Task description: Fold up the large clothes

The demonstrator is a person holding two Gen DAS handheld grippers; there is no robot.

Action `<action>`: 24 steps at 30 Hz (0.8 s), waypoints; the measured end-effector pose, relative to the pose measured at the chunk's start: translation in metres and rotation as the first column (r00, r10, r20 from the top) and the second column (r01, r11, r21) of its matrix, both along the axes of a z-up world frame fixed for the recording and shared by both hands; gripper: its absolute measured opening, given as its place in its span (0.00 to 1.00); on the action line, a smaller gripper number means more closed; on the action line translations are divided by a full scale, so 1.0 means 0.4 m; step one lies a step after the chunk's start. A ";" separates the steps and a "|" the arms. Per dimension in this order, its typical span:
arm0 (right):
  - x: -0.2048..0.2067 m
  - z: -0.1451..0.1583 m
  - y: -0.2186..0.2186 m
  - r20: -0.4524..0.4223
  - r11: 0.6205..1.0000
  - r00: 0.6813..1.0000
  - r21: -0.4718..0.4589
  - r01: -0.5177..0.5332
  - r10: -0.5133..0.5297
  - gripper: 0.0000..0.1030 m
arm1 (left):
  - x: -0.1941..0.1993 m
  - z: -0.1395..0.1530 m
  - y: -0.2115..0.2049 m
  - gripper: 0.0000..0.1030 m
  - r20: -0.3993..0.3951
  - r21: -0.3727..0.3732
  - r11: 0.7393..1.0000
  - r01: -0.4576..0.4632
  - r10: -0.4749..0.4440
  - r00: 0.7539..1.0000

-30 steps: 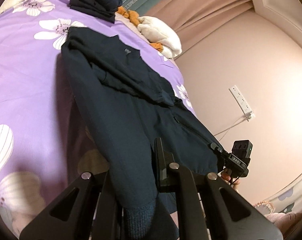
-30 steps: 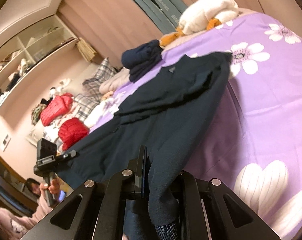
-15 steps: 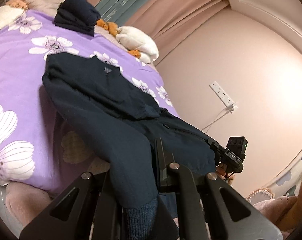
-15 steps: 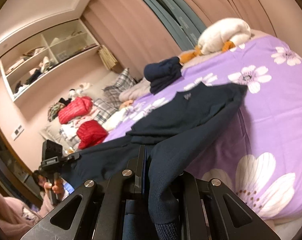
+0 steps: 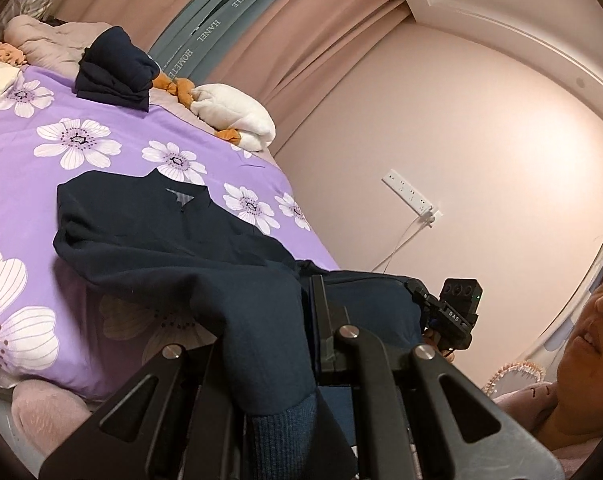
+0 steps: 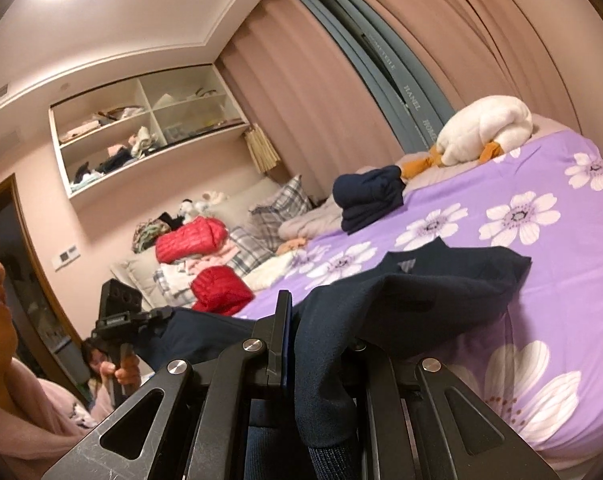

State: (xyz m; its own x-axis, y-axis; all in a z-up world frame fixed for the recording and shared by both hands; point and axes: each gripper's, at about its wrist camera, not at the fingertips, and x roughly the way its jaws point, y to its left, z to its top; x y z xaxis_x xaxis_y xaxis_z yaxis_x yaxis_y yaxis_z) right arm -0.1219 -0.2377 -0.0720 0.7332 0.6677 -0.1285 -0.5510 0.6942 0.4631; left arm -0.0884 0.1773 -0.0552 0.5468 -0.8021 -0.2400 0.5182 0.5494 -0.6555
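A large dark navy sweater [image 5: 173, 248] lies with its collar end on the purple flowered bed [image 5: 29, 168] and its lower end lifted off the near edge. My left gripper [image 5: 297, 320] is shut on the sweater's hem, ribbed cuff hanging below. My right gripper [image 6: 301, 332] is shut on the other hem corner of the sweater [image 6: 421, 296]. Each gripper shows in the other's view: the right gripper [image 5: 425, 304] and the left gripper [image 6: 157, 316], both pinching the stretched hem between them.
A folded navy garment [image 5: 113, 72] lies at the bed's far side beside a white plush duck [image 5: 233, 120]. Red jackets and pillows [image 6: 205, 264] pile at the headboard. A wall with a power strip [image 5: 411, 200] stands right. The person's face [image 5: 597, 320] is close.
Both grippers have drawn back and down from the bed, holding the hem; the sweater's lower half now hangs stretched off the bed edge and more of the bed shows.
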 end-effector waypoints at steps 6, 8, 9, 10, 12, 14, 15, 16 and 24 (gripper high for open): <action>0.047 -0.014 -0.042 -0.038 0.999 0.999 0.043 0.025 -0.024 0.13 | 0.063 0.002 0.016 0.09 -0.017 -0.002 1.000 -0.020 0.020 1.000; 0.078 -0.011 -0.050 -0.047 0.998 0.998 0.054 0.031 -0.029 0.13 | 0.101 0.009 0.018 0.10 -0.017 0.003 1.000 -0.031 0.031 0.999; 0.083 -0.010 -0.056 -0.048 0.998 0.998 0.057 0.033 -0.031 0.13 | 0.113 0.011 0.018 0.10 -0.014 0.008 0.999 -0.037 0.037 0.999; 0.102 -0.007 -0.059 -0.049 0.997 0.998 0.062 0.038 -0.035 0.13 | 0.132 0.017 0.017 0.10 -0.012 0.013 0.999 -0.044 0.044 0.999; 0.129 -0.003 -0.071 -0.052 0.996 0.998 0.073 0.040 -0.036 0.13 | 0.168 0.025 0.014 0.10 -0.008 0.024 0.998 -0.055 0.055 0.998; 0.167 0.003 -0.074 -0.060 0.995 0.997 0.082 0.054 -0.049 0.13 | 0.207 0.034 0.005 0.10 0.000 0.050 0.996 -0.071 0.071 0.997; 0.177 0.002 -0.077 -0.062 0.995 0.997 0.085 0.056 -0.050 0.13 | 0.230 0.039 0.001 0.10 0.000 0.064 0.995 -0.080 0.080 0.997; 0.199 0.004 -0.078 -0.067 0.994 0.996 0.088 0.063 -0.057 0.13 | 0.255 0.042 -0.001 0.10 -0.003 0.073 0.993 -0.089 0.090 0.996; 0.337 -0.011 -0.126 -0.159 0.982 0.982 0.140 0.126 -0.103 0.13 | 0.440 0.022 0.006 0.11 -0.058 0.092 0.983 -0.158 0.164 0.985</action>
